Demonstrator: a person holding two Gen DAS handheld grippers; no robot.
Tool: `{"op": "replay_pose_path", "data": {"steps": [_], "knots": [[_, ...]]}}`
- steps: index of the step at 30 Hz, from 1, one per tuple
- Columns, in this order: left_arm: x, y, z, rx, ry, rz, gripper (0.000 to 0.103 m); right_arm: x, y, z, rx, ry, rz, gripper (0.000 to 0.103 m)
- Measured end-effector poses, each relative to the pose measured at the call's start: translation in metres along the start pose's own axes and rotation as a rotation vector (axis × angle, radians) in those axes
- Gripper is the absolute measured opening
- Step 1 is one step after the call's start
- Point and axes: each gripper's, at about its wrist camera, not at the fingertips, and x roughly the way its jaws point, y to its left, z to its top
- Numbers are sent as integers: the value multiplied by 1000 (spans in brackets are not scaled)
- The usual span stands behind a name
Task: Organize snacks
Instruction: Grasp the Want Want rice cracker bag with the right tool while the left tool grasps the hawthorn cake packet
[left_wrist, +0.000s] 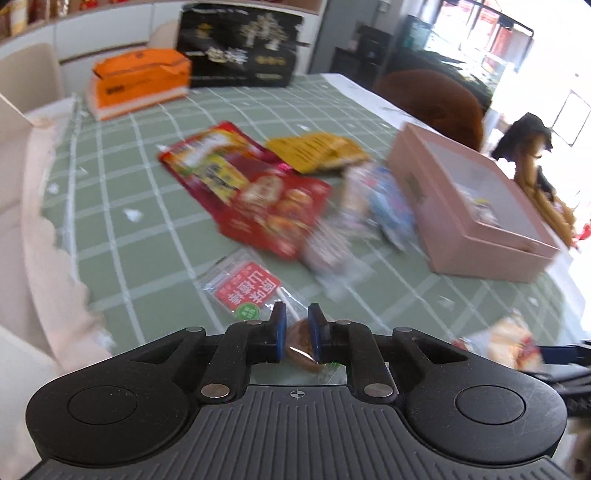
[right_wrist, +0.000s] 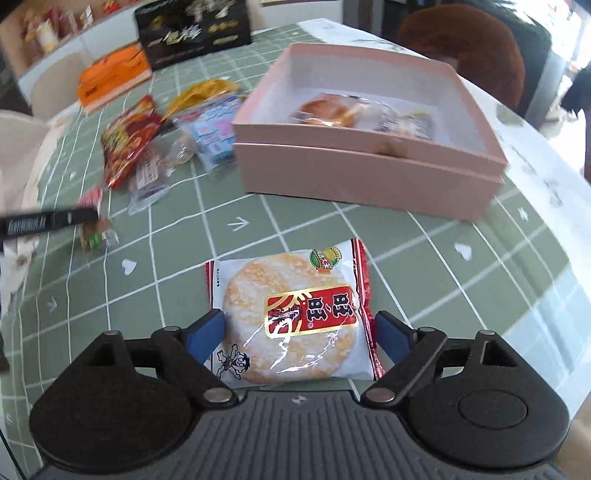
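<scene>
Holding a hawthorn packet (left_wrist: 301, 345) in my left claw (left_wrist: 297, 332); right claw (right_wrist: 299, 332) wide around the rice cracker (right_wrist: 291, 317) — slippery wrapper may squirt free.

Bright daylight from blown-out windows (left_wrist: 498, 33) at right; motion blur across snacks; fisheye bending at edges; glare on wrapper (right_wrist: 295, 332).

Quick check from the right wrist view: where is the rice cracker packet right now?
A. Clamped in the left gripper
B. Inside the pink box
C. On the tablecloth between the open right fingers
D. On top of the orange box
C: the rice cracker packet lies flat on the tablecloth, between the spread fingers of the right gripper, short of the pink box.
</scene>
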Motion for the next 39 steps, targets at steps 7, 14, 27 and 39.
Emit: {"op": "replay_pose_path", "data": {"steps": [7,14,27,39], "knots": [[-8,-34,-25,17,74,-176,17,-3,-13,-5,60,11,14,87],[-14,-53,-44,59,95,-187,17,-2,-2,-4,22,2,-18,87],[-13,-28,-45,-62,88,-180,16,-15,-1,-19,-144,7,27,83],[-10,-25,-36,-136,119,-181,21,-26,-49,-27,36,31,-12,90]]}}
